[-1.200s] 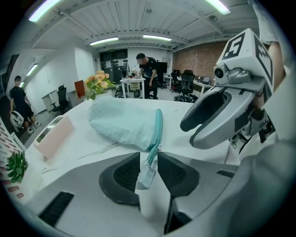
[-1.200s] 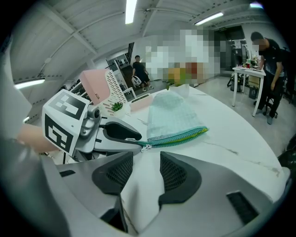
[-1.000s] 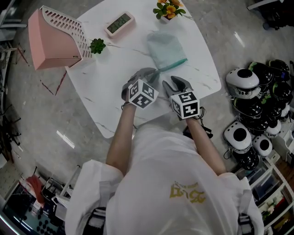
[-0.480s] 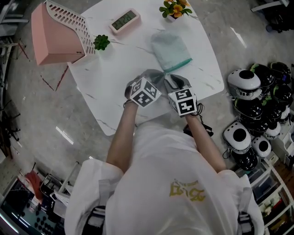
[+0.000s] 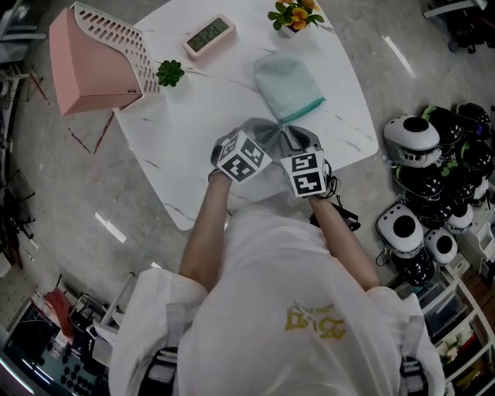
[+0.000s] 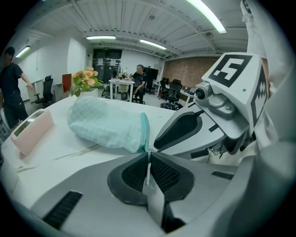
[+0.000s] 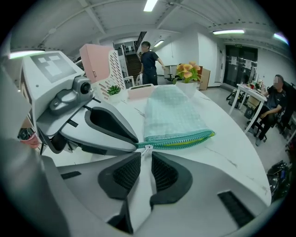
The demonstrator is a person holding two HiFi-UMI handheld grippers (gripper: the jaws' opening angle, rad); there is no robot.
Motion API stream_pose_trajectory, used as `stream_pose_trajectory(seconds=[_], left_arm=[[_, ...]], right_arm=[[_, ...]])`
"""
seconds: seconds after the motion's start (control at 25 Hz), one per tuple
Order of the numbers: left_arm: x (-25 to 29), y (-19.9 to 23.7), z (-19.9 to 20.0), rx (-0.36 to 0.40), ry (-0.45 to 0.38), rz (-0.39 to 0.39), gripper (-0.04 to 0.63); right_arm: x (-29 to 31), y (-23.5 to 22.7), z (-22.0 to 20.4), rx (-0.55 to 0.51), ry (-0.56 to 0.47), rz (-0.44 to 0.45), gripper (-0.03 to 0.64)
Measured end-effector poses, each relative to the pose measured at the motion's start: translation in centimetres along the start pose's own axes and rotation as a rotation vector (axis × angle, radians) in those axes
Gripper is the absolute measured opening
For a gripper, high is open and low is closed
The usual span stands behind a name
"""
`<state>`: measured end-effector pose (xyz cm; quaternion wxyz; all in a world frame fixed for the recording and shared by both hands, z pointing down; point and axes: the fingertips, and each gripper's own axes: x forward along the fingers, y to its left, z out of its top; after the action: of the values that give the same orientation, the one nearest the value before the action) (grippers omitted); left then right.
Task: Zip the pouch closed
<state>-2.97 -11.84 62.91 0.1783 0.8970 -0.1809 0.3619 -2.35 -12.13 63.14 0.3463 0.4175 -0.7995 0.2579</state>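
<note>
A pink box-shaped rack (image 5: 89,66) with a slotted white face stands at the left corner of the white, marble-patterned table (image 5: 178,124). Beside it are a small green plant (image 5: 169,73) and a flat pink clock (image 5: 209,35).

The left gripper (image 6: 148,156) is clamped. Its ribbed black pads press together on a thin pale strip at the near corner of the pouch (image 5: 286,83).

The pouch is soft, mint-green, quilted fabric with a rounded far end, and it lies flat near the table centre. Its teal toothed zipper (image 7: 178,141) runs along the near edge, with yellow-green showing toward the far end. A small white zipper pull (image 7: 147,149) sits just beside the left gripper's tips.

The right gripper (image 7: 144,157) has its jaws a narrow gap apart, and they have just been closing. The pull lies at the mouth of that gap, and the pads do not press on it.

Orange flowers (image 5: 290,13) stand at the table's far edge.
</note>
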Motion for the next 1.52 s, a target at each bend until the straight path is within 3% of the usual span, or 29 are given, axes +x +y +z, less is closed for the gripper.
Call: stream_pose_trajectory(seconds=[0.12,1.52], left_arm=[[-0.2,0.0,0.5,0.005,0.000,0.000,0.037],[0.3,0.7,-0.1,-0.044,0.029,0.037,0.037]], right_arm=[[-0.4,-0.7,0.9,0.013,-0.023,-0.029,0.044],[0.5,-0.2,0.4,-0.169,0.032,-0.009,0.017]])
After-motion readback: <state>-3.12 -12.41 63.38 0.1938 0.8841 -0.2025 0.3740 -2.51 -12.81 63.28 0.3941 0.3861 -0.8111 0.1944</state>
